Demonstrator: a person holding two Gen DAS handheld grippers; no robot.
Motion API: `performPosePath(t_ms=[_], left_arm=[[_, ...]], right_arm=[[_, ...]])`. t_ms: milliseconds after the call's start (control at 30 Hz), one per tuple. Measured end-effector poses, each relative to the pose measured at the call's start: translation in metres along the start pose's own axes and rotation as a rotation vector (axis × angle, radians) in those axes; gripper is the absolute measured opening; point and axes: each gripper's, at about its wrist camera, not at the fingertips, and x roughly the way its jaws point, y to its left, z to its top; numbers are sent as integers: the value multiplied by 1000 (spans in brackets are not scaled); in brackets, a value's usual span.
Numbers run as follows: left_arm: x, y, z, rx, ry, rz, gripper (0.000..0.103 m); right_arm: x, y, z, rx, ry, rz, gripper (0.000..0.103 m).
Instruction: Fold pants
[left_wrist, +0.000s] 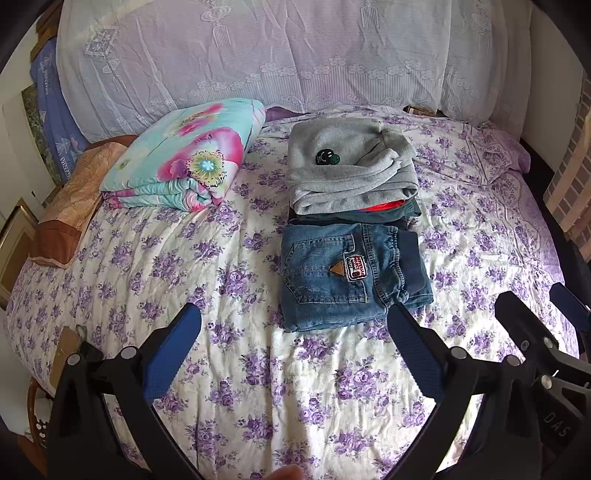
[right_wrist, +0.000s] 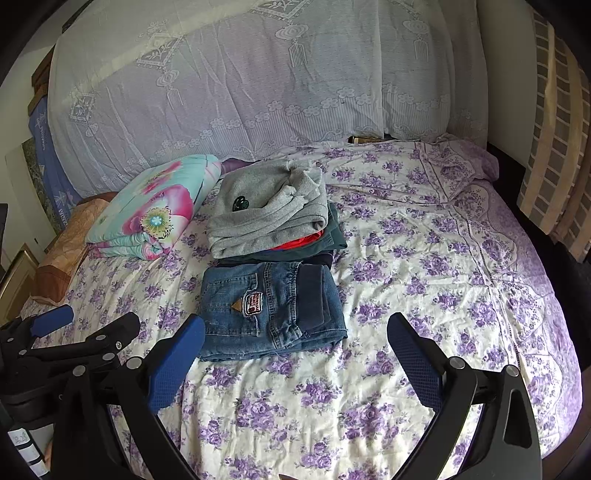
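Observation:
Blue denim pants lie folded into a compact rectangle on the floral bedspread, back pocket and patch facing up. My left gripper hovers just in front of them, open and empty, its right finger close to the pants' near right corner. My right gripper is open and empty too, with its left finger next to the pants' near left corner. The right gripper also shows at the right edge of the left wrist view, and the left gripper at the left of the right wrist view.
Behind the pants is a stack of folded clothes topped by a grey sweatshirt. A folded floral quilt lies to its left. Lace-covered bedding lines the back. The purple-flowered bedspread stretches to the front and right.

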Motion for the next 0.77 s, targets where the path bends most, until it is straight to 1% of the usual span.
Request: performPosePath(t_ms=[367, 533, 633, 767], left_arm=[[2, 0, 0, -3, -3, -2, 98], [1, -4, 1, 1, -17, 6, 98], [-1, -5, 2, 13, -28, 30, 98], [0, -1, 4, 9, -14, 16, 98]], right_arm=[[1, 0, 0, 0, 1, 0, 100], [1, -1, 0, 7, 0, 2, 100], [0, -2, 0, 6, 1, -3, 100], [1, -2, 0, 4, 0, -4, 100]])
